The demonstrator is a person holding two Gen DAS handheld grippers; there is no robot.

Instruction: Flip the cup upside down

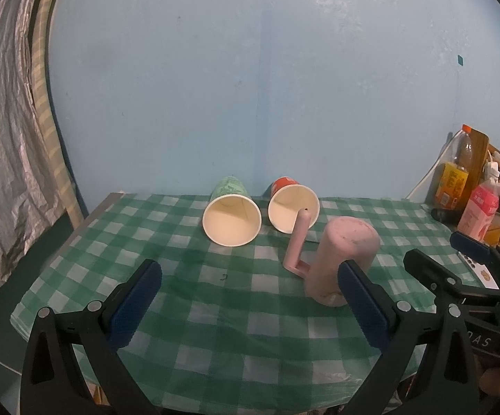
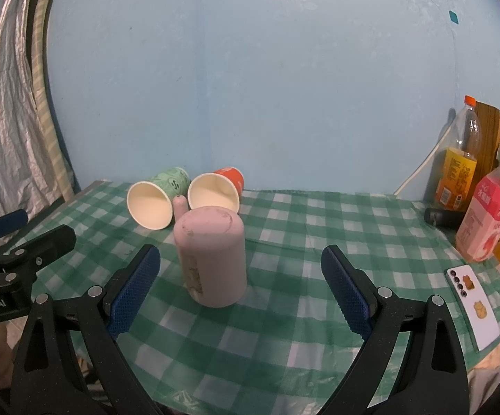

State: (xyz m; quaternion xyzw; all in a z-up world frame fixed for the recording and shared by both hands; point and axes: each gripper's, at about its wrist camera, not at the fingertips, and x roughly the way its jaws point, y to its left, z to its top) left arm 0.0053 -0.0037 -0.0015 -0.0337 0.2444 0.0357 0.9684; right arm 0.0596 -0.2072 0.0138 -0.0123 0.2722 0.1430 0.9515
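Observation:
A pink plastic cup with a handle (image 1: 342, 259) (image 2: 211, 256) stands upside down on the green checked tablecloth (image 1: 215, 318) (image 2: 301, 276), base up. A green paper cup (image 1: 232, 215) (image 2: 156, 202) and a red paper cup (image 1: 293, 207) (image 2: 217, 192) lie on their sides behind it, mouths toward me. My left gripper (image 1: 250, 307) is open and empty, its right finger just in front of the pink cup. My right gripper (image 2: 241, 290) is open and empty, with the pink cup just ahead between its fingers.
Two drink bottles (image 2: 457, 169) (image 2: 485, 221) stand at the table's right edge, with cables behind. A white phone (image 2: 473, 302) lies at the front right. A blue wall backs the table; a silver curtain (image 1: 4, 138) hangs at left.

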